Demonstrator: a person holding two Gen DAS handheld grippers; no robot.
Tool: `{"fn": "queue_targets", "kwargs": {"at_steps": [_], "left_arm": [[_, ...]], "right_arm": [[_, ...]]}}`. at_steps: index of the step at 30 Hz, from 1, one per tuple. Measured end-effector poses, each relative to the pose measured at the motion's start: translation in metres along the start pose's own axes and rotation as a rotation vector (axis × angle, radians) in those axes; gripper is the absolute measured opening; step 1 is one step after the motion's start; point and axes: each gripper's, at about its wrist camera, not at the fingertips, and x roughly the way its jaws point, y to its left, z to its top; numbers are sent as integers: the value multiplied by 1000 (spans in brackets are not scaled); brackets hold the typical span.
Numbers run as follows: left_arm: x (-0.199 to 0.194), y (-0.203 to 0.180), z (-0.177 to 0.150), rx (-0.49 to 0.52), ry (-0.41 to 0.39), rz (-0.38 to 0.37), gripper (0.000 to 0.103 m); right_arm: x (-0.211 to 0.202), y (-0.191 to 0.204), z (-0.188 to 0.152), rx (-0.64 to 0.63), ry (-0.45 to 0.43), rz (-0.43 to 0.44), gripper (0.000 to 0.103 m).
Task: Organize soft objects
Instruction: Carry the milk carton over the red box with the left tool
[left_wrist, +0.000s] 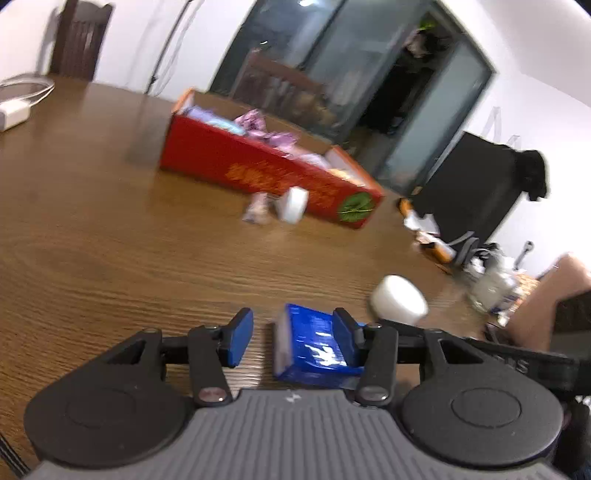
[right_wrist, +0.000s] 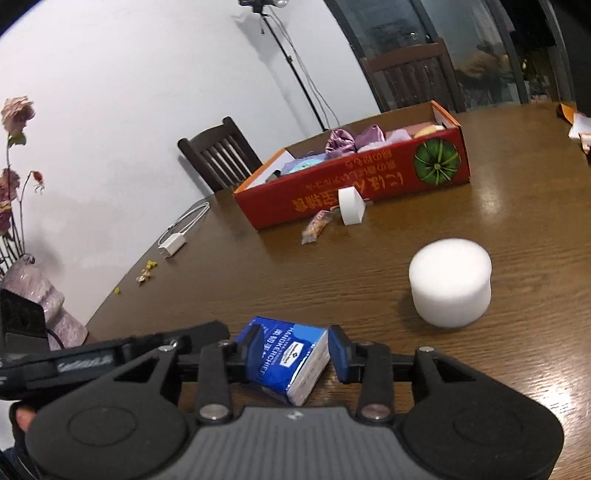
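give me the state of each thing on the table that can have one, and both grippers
left gripper: open, blue tissue pack lying against one pad only
right gripper: open, same pack tilted between its pads
red box: lidless, partly filled
large foam cylinder: upright
small foam cylinder: on its side

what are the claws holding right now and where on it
Nothing gripped: the blue tissue pack sits inside the left claw and right claw, each with a gap at one side.

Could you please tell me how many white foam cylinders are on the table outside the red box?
2: a large foam cylinder standing upright near the grippers, and a smaller foam cylinder on its side against the red box. Others may be hidden inside the box.
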Motion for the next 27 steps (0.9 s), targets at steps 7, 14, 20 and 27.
{"fn": "queue_targets", "kwargs": {"at_steps": [7,14,20,27], "left_arm": [[13,-1,-5,20,54,-60,23],[8,-11,31,36,-19,-103,23],[45,-16,137,77,-127,-105,23],[143,16,217,15,-57,-38,23]], "right_arm": [[11,-7,-2,35,39,13,31],[5,6,29,-30,-37,0,20],[25,22,118,-171,-184,-21,20],[122,0,220,-148,-129,-82,20]]}}
